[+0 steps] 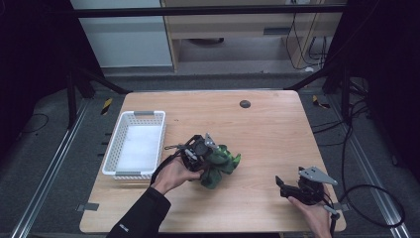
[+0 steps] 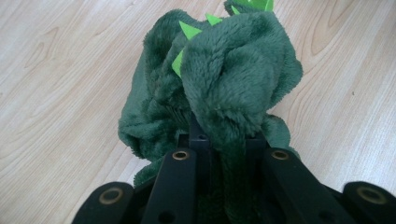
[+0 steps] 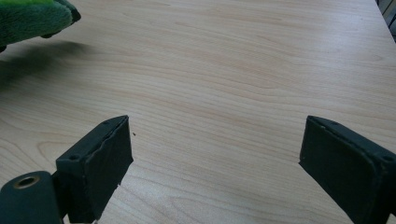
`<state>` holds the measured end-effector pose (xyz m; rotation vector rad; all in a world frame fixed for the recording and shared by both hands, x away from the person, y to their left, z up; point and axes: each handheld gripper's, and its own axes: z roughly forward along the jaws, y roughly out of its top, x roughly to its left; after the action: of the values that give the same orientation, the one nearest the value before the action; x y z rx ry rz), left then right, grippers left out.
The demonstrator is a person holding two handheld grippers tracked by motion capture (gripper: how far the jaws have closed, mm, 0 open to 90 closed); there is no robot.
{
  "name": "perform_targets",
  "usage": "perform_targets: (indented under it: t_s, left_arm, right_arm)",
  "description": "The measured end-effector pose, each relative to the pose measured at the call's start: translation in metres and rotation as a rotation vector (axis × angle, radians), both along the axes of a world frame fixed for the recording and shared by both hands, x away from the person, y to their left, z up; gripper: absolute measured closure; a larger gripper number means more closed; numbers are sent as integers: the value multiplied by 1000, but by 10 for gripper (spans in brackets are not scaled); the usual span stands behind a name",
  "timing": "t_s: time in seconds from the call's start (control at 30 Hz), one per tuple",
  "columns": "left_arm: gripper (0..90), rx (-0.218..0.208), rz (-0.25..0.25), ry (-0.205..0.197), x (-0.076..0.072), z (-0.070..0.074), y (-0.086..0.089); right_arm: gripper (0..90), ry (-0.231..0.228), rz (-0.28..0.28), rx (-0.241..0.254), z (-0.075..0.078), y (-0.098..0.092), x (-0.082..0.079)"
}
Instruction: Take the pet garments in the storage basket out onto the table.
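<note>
A dark green plush toy (image 1: 220, 166) with bright green spikes lies crumpled near the middle of the wooden table (image 1: 267, 129). My left gripper (image 1: 207, 154) is shut on the plush toy (image 2: 224, 84); its fur bunches up between the jaws and hides the tips. My right gripper (image 1: 283, 186) rests near the table's front right, with wide-open jaws (image 3: 215, 158) and bare wood between them. A corner of the plush toy (image 3: 32, 18) shows at the upper left of the right gripper view.
A white perforated basket (image 1: 113, 153) stands at the table's left side, with nothing in it. A small dark round cap (image 1: 244, 103) sits near the far edge. Cables trail off the table's right side.
</note>
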<state>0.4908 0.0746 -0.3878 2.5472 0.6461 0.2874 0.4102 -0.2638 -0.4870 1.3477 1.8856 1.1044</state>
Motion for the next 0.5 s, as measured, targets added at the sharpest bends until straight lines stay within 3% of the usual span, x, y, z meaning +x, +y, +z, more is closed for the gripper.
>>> perform_targets:
  t_s: [0.5]
  left_arm:
    - [795, 16, -16, 34, 0, -23, -6]
  right_arm:
    - [91, -2, 5, -7, -1, 0, 0]
